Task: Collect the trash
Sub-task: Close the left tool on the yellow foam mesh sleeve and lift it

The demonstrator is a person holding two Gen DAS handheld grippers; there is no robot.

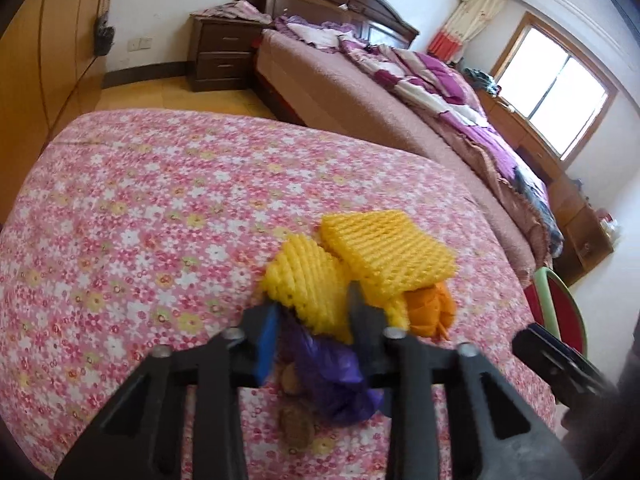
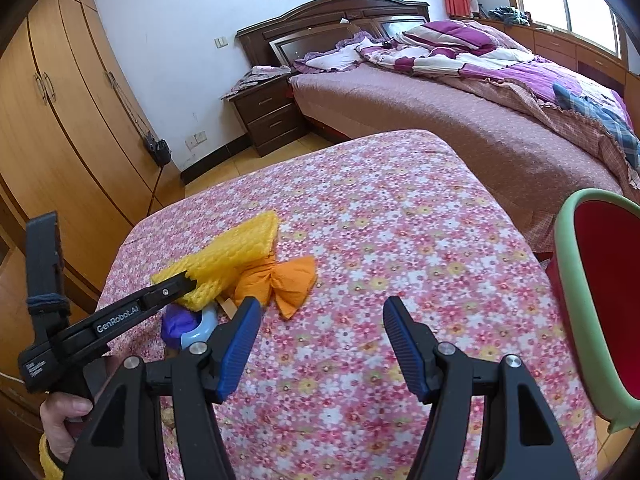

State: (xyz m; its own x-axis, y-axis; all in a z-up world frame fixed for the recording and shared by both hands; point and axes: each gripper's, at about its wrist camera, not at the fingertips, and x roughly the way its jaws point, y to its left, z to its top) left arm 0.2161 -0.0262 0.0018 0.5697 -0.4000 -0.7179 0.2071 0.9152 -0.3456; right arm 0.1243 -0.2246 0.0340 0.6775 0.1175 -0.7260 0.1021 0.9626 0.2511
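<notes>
A pile of trash lies on the flowered table (image 1: 140, 208): yellow foam netting (image 1: 384, 248), an orange wrapper (image 1: 434, 308), a purple bag (image 1: 336, 376) and nutshells (image 1: 294, 428). My left gripper (image 1: 314, 316) has its jaws around a lobe of the yellow foam netting, pinching it just above the purple bag. In the right wrist view the left gripper's tip (image 2: 176, 286) bites the yellow foam netting (image 2: 236, 250) beside the orange wrapper (image 2: 288, 280), the purple bag (image 2: 178, 326) and a light blue ring (image 2: 202, 326). My right gripper (image 2: 320, 340) is open and empty above the table (image 2: 400, 240).
A red bin with a green rim (image 2: 596, 308) stands at the table's right edge; it also shows in the left wrist view (image 1: 556, 304). Beyond the table are a bed (image 2: 460, 120), a nightstand (image 2: 268, 116) and wooden wardrobes (image 2: 52, 120).
</notes>
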